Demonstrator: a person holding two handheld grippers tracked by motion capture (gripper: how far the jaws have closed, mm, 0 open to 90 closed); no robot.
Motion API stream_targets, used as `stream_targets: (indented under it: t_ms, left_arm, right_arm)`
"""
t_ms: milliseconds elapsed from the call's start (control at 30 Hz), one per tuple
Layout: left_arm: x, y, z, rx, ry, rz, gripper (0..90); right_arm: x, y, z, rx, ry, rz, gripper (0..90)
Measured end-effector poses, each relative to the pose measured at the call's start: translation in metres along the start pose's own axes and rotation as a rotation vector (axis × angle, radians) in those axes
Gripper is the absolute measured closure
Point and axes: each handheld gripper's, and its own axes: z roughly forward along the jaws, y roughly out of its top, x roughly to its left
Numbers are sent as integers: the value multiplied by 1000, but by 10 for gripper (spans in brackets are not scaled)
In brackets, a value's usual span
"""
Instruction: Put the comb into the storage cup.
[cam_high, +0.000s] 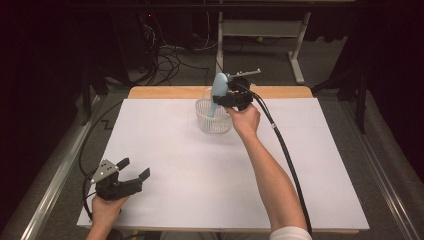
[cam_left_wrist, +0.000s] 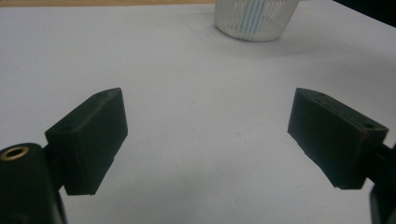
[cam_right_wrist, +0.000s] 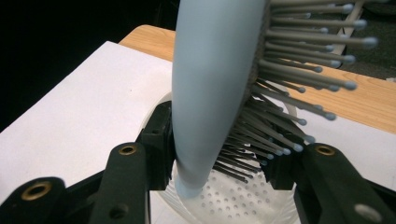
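The right claw (cam_high: 231, 97) is gripping a pale blue hairbrush (cam_high: 218, 90) across its head, one pad on the smooth back and the other against the bristles, and is holding it near upright with the handle end dipping into the white perforated basket (cam_high: 213, 122) at the far middle of the table (cam_high: 165, 160). The left claw (cam_high: 131, 171) is resting at the near left corner, jaws standing wide with nothing between them, well apart from the basket.

Risks, as judged: the bristle side is giving a soft, uneven seat, so the hairbrush may be rotating or slipping in the grip. If let go while this upright, its heavy head is likely to be tipping over the rim, possibly toppling the light basket, which nothing is steadying.

Surroundings: a cable (cam_high: 285, 150) is trailing from the right claw across the table. Beyond the far edge, cables and table legs are lying on the floor. Nothing is obstructing the basket.
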Motion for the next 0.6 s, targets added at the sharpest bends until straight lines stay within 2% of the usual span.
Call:
stream_targets:
  t_ms: [367,600]
  left_arm:
    - [0,0,0,3,1,1,113]
    - [0,0,0,3,0,0,113]
  right_arm:
    - [-6,-6,1,-3,-2,32,517]
    - [-8,-7,-1,-2,-30,31,481]
